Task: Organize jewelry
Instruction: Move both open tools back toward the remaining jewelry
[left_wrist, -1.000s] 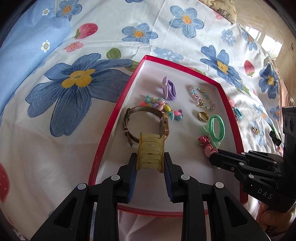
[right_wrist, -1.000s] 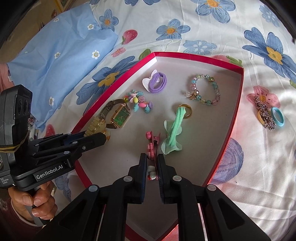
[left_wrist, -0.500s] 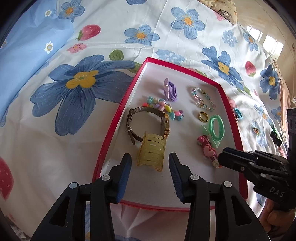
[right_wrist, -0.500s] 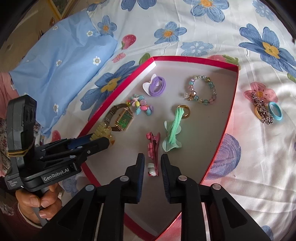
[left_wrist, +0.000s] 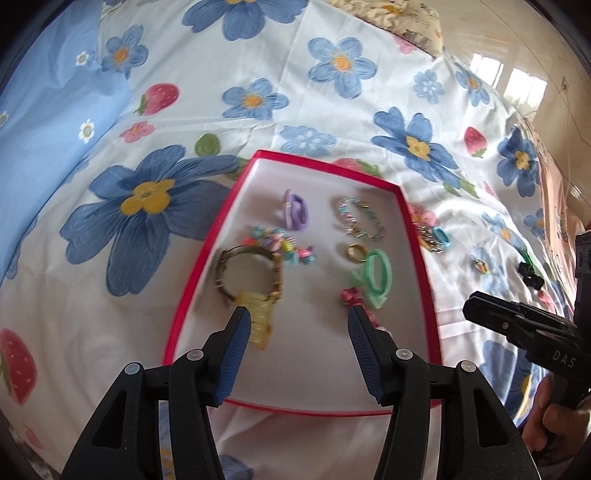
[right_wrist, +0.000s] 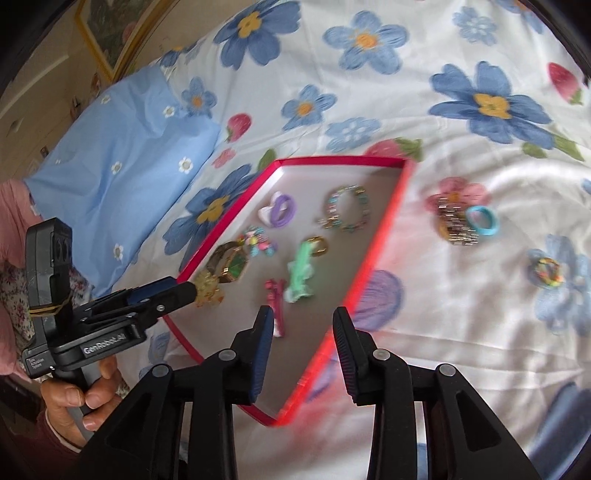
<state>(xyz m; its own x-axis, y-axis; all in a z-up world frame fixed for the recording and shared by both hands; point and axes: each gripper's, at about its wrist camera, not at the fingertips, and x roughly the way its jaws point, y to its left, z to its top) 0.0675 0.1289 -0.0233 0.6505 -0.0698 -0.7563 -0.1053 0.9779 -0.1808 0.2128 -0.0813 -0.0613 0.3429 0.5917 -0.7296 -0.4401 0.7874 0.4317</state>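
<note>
Both grippers hang above the near end of the red-rimmed tray (left_wrist: 192, 291) with jaws spread wide and nothing between them: the left gripper (left_wrist: 295, 317) and the right gripper (right_wrist: 303, 317). In the tray lie the yellow claw clip (left_wrist: 260, 321) touching the gold watch (left_wrist: 251, 273), a pink hair clip (right_wrist: 275, 306), a green scrunchie (left_wrist: 375, 275) and a beaded bracelet (left_wrist: 360, 218). Outside it, on the flowered sheet (right_wrist: 461, 332), a chain (right_wrist: 456, 225) touches a blue ring (right_wrist: 482, 220).
</note>
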